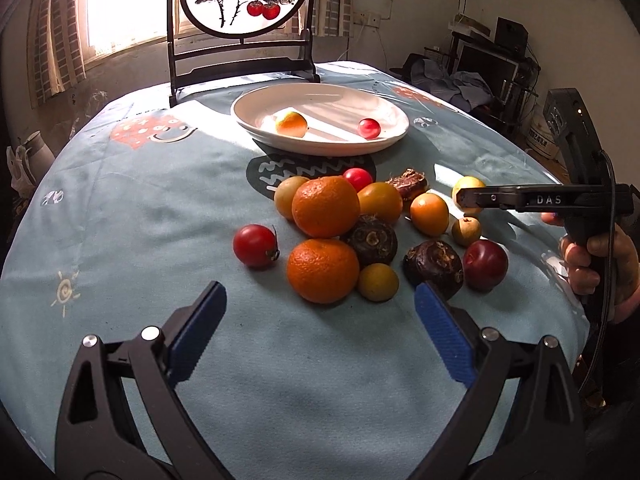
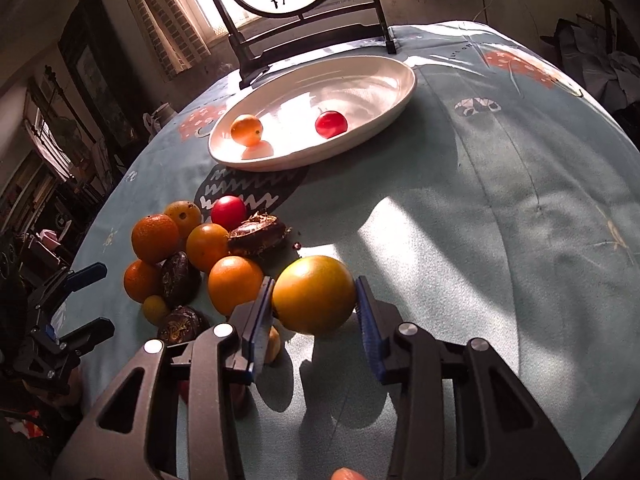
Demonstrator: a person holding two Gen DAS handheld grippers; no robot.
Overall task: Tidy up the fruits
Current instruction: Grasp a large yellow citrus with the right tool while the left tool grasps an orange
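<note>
Yellow fruit (image 2: 314, 300) sits clenched in our right hand-held gripper (image 2: 316, 312); plate (image 2: 392, 108) lies ahead; left hand-held gripper (image 1: 320, 320) released.

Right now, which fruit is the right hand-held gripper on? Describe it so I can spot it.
Start at the white oval plate, then come down to the fruit pile on the blue tablecloth. At the pile's right edge, the round yellow-green fruit sits between the right hand-held gripper pads, alone.
</note>
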